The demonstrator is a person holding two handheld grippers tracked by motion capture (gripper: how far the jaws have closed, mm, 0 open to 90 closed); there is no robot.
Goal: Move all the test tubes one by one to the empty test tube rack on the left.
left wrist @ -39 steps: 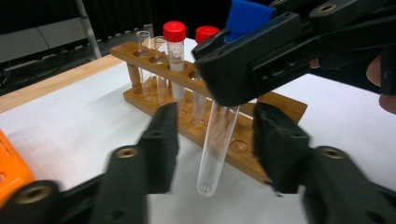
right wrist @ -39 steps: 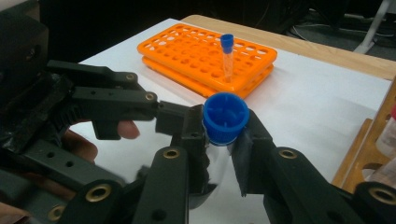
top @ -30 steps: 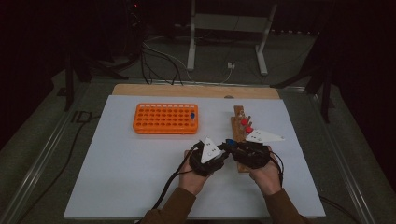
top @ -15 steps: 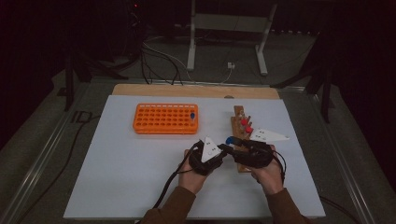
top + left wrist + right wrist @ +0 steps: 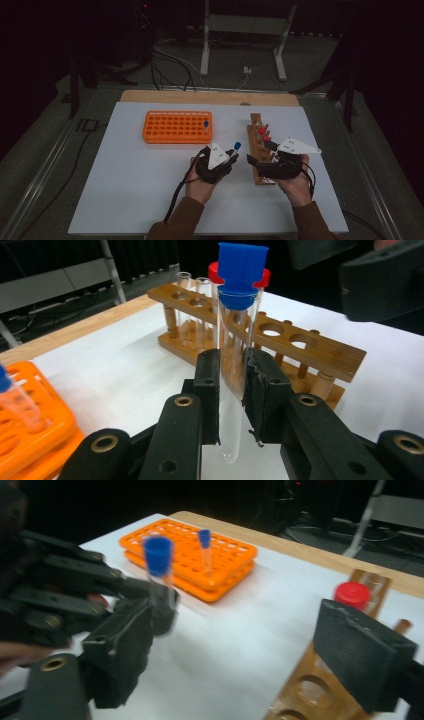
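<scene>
My left gripper (image 5: 231, 360) is shut on a clear test tube (image 5: 231, 390) with a blue cap (image 5: 241, 270), held upright. From above, the left gripper (image 5: 231, 154) and the tube's blue cap (image 5: 237, 146) sit just left of the wooden rack (image 5: 255, 122). The right gripper (image 5: 240, 655) stands wide open over the near end of the wooden rack (image 5: 310, 690), with no tube between its jaws. A red-capped tube (image 5: 352, 595) stands in that rack. The left gripper with its blue-capped tube (image 5: 157, 555) shows to its left.
An orange tube rack (image 5: 165, 127) lies on the white table mat (image 5: 125, 190) at back left, with one blue-capped tube (image 5: 205, 123) in its right end. Red-capped tubes (image 5: 261, 131) stand in the wooden rack. Cables trail from both grippers toward the person.
The left gripper has drawn the blue-capped tube slightly left, away from the wooden rack. The right gripper has edged a little to the right.
</scene>
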